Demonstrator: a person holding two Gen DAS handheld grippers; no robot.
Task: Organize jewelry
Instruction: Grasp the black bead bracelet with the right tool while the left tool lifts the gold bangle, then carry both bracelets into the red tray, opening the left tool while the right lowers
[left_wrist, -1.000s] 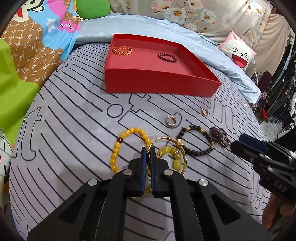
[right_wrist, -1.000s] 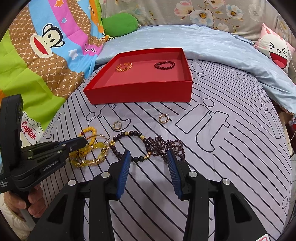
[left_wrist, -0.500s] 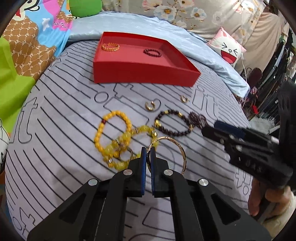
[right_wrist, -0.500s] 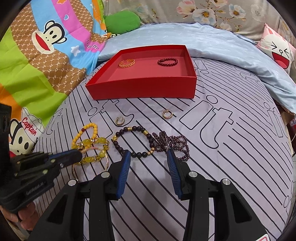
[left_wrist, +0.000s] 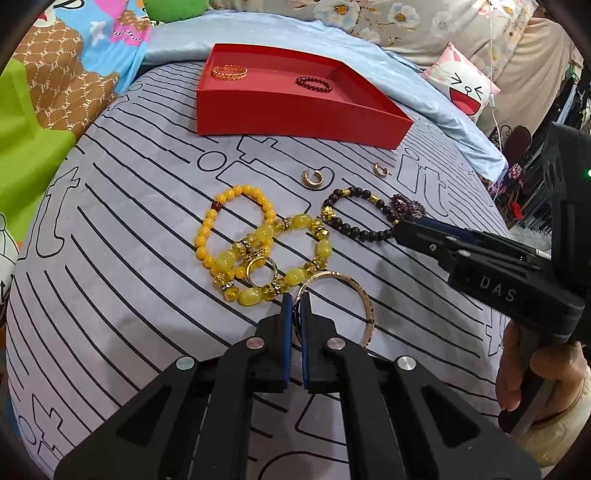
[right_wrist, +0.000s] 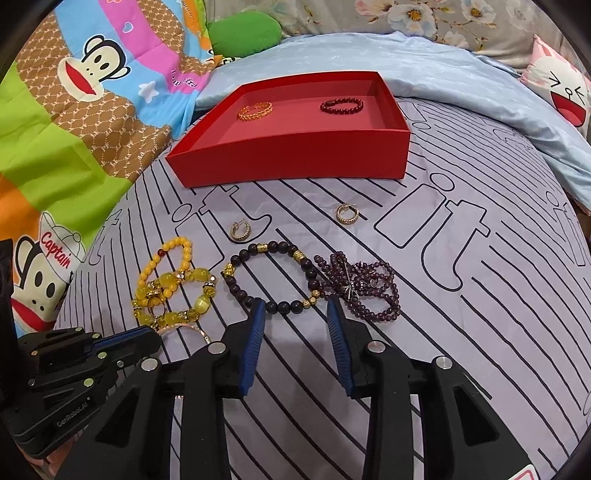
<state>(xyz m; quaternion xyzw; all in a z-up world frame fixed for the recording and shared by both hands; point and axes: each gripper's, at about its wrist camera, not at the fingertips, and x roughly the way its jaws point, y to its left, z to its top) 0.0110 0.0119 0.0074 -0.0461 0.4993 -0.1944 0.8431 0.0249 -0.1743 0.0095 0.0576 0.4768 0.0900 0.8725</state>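
My left gripper (left_wrist: 296, 300) is shut on a thin gold bangle (left_wrist: 364, 299) and holds it near the yellow bead bracelets (left_wrist: 236, 225). A small ring (left_wrist: 261, 272) lies among the yellow beads. My right gripper (right_wrist: 296, 314) is open, just over the near side of a dark bead bracelet (right_wrist: 273, 275), with a purple bead strand (right_wrist: 364, 291) to its right. Two gold hoop earrings (right_wrist: 241, 229) (right_wrist: 347, 214) lie beyond. The red tray (right_wrist: 295, 158) at the back holds a gold cuff (right_wrist: 255, 110) and a dark red bracelet (right_wrist: 341, 106).
Everything lies on a grey striped bedspread (right_wrist: 461, 295). A light blue quilt (right_wrist: 424, 62) and pillows lie behind the tray. A cartoon monkey blanket (right_wrist: 85, 92) lies at the left. The right gripper shows in the left wrist view (left_wrist: 476, 254) at the right.
My left gripper has pulled the gold bangle back off the yellow bead pile, toward me. My right gripper has moved slightly closer to the dark bead bracelet.
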